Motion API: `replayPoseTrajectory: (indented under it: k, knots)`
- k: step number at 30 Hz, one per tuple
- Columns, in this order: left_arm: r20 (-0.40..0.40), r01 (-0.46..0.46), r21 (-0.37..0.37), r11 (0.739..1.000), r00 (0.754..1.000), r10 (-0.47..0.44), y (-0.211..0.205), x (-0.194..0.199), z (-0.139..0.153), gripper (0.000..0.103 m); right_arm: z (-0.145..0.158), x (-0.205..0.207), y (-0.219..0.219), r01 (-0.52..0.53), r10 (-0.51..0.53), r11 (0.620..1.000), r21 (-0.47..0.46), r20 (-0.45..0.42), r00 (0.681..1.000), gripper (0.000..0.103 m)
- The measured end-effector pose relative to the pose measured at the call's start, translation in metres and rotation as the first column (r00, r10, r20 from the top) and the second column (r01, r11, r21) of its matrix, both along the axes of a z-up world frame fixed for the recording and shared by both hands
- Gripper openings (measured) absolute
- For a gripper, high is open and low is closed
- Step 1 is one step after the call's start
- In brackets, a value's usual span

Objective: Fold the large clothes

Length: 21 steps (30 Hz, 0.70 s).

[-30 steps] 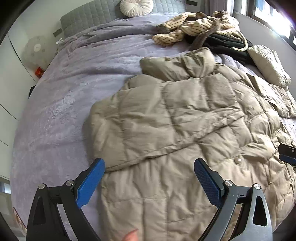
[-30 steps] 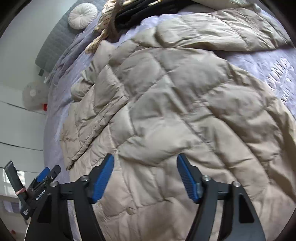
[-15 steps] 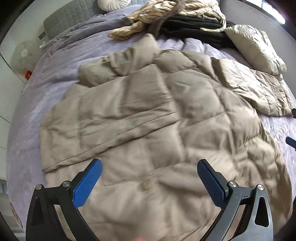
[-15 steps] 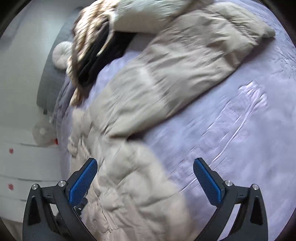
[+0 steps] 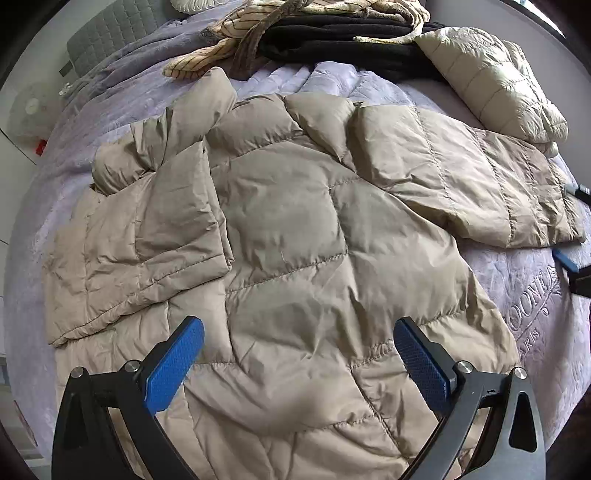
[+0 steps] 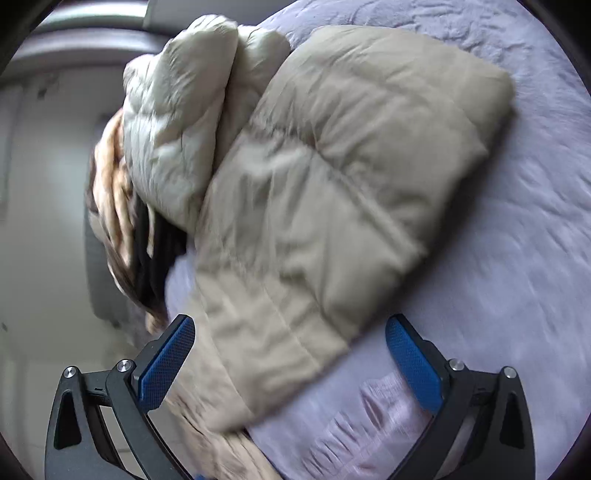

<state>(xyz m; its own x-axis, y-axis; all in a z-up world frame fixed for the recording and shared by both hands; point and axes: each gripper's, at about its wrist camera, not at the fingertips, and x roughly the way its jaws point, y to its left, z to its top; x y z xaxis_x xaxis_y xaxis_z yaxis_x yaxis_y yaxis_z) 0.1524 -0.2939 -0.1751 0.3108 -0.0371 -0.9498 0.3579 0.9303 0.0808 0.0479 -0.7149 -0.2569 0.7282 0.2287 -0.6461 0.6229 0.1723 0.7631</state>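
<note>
A large beige quilted down coat point(image 5: 295, 229) lies spread on the lilac bedspread point(image 5: 524, 302). Its left sleeve point(image 5: 147, 236) is folded over the body; its right sleeve point(image 5: 480, 184) stretches out to the right. My left gripper point(image 5: 295, 354) is open and empty above the coat's lower part. My right gripper point(image 6: 290, 354) is open and empty, hovering over the right sleeve point(image 6: 332, 192) near its cuff end. A blue tip of the right gripper point(image 5: 567, 258) shows at the right edge of the left wrist view.
A folded pale down jacket point(image 5: 491, 77) lies at the back right and also shows in the right wrist view point(image 6: 177, 122). A pile of black and striped clothes point(image 5: 325, 33) sits by the grey headboard point(image 5: 107, 40). A fan point(image 5: 29, 110) stands left of the bed.
Both grippers have swung to the right. The left view now takes in the whole coat; the right gripper moved from the coat's body out to the right sleeve. Both stayed open.
</note>
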Motion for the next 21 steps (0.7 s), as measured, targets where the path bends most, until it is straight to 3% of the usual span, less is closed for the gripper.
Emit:
replayPoseTrajectory:
  k: [6,11,13,15,16,21]
  knots:
    - [0.008,-0.007,0.035,0.999,1.000,0.006,-0.002,0.010,-0.003,0.103,-0.011,0.025,-0.016,0.115,-0.137,0.983,0.142,0.152,0.979,0.103]
    - [0.007,-0.042,0.021,0.999,0.999,0.042,0.008,0.019,-0.001,0.103,-0.013,0.034,-0.012,0.162,-0.194,0.966,0.200,0.154,0.969,0.098]
    - [0.004,-0.054,0.010,0.998,0.999,0.054,0.016,0.021,0.000,0.103,-0.015,0.037,-0.011,0.163,-0.196,0.963,0.213,0.142,0.970,0.079]
    - [0.012,-0.060,0.007,0.998,0.998,0.060,0.024,0.022,0.003,0.103,-0.015,0.041,-0.006,0.160,-0.192,0.960,0.230,0.121,0.974,0.026]
    - [0.016,-0.063,0.007,0.998,0.998,0.063,0.028,0.022,0.004,0.103,-0.015,0.037,-0.005,0.157,-0.192,0.959,0.236,0.130,0.973,0.014]
    - [0.026,-0.087,-0.026,0.996,0.996,0.088,0.059,0.028,0.008,0.103,0.020,0.051,0.016,0.111,-0.155,0.976,0.186,0.243,0.957,0.010]
